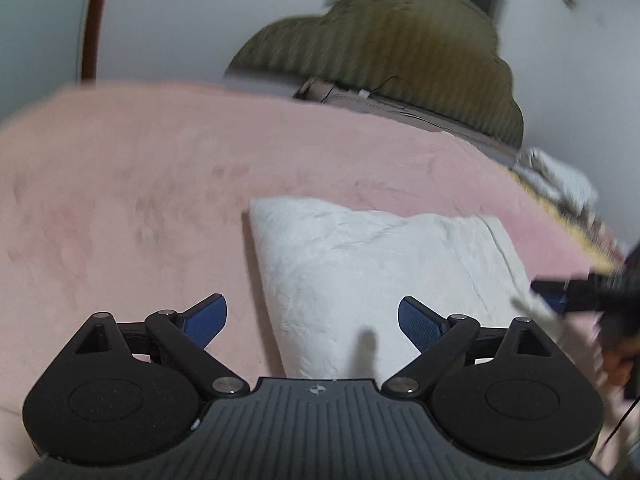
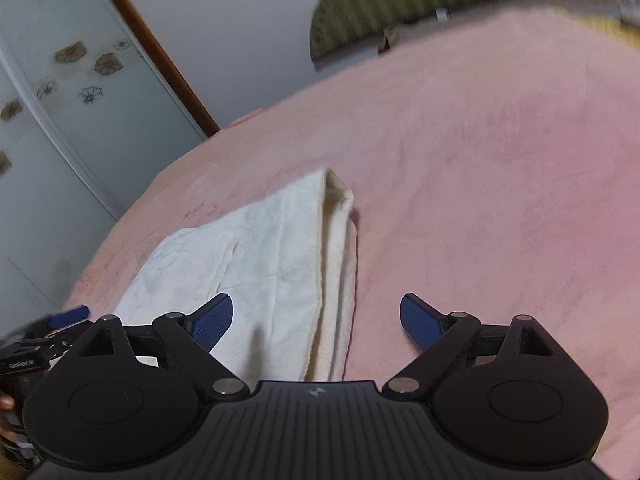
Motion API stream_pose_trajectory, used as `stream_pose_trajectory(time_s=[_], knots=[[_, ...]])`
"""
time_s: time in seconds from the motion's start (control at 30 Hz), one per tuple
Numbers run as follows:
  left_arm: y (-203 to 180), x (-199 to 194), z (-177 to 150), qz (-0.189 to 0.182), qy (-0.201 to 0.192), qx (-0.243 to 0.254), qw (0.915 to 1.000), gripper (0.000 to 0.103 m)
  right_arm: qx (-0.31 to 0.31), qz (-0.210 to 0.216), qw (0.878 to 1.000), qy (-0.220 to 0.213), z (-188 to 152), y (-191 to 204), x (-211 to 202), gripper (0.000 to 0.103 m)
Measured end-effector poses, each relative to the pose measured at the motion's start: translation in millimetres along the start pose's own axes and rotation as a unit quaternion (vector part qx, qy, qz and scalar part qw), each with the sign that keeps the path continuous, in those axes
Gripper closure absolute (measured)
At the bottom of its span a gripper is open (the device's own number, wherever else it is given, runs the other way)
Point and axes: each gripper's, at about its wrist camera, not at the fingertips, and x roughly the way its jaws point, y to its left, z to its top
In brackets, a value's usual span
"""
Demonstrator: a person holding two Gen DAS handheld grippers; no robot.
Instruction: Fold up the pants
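1. Lying as a compact white stack on the pink blanket [image 1: 120, 184], the pants [image 1: 360, 264] look already folded.
2. Left gripper [image 1: 312, 320] and right gripper [image 2: 316, 320] both gape wide, holding nothing, probably just hovering above the bundle.
3. Only the right wrist view shows the layered edge [image 2: 340, 260]; only the left shows the olive headboard's [image 1: 380, 52] full outline.

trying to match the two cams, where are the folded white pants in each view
Left wrist: the pants lie centre to right, on the pink blanket, just ahead of the open left tool.
Right wrist: the pants lie left of centre, stacked edges facing right, ahead of the open right tool.
Shared landmark: the olive striped headboard, at the top of both views.
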Motion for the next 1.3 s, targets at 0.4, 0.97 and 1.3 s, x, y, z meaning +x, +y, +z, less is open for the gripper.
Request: stream_pose_trajectory(time_s=[0.4, 0.97, 1.3], knots=[[19, 49, 9, -0.072, 0.084, -0.13, 0.9853, 0.049, -0.02, 0.019, 1.0, 0.002, -3, 22, 35, 0.054], [-12, -17, 37, 0.038, -0.092, 0.049, 0.9938, 0.089, -0.19, 0.016, 0.978, -0.08, 24, 123, 18, 0.078], [46, 14, 86, 0.116, -0.069, 0.051, 0.9895, 0.085, -0.216, 0.006, 0.975, -0.049, 56, 162, 117, 0.078]])
